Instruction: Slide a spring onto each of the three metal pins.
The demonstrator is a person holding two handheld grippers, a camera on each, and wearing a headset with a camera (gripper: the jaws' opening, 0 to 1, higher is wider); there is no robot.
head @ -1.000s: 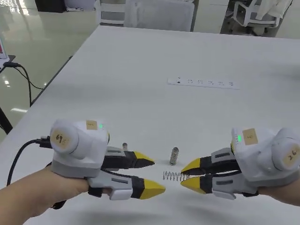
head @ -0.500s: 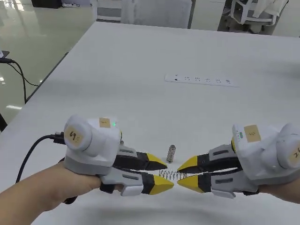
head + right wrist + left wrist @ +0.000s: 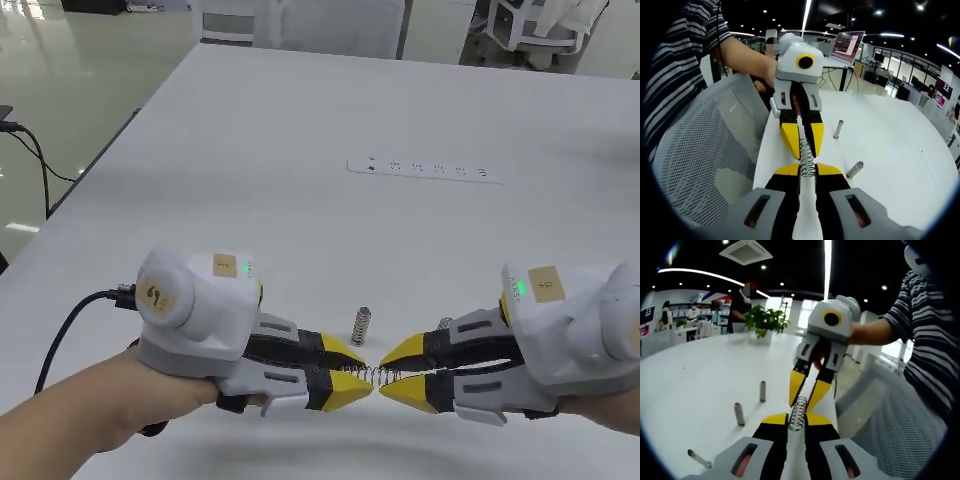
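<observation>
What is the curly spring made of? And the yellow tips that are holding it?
The spring looks like thin bare steel wire: it is silvery grey and a bit shiny, and you can see through the gaps in its coils. The yellow tips on the left gripper and the right gripper look like smooth hard plastic. They might be rubbery instead, because the flat, even colour fits both.

Over the near part of the table (image 3: 300, 130), the spring (image 3: 806, 155) lies level between two grippers. The left gripper (image 3: 366, 374) is at its 9 o'clock and the right gripper (image 3: 383, 375) at its 3 o'clock, each closed around one end. An upright pin (image 3: 360, 326) stands near at 11 o'clock, and a power strip (image 3: 425, 170) lies well apart at 12 o'clock.
</observation>
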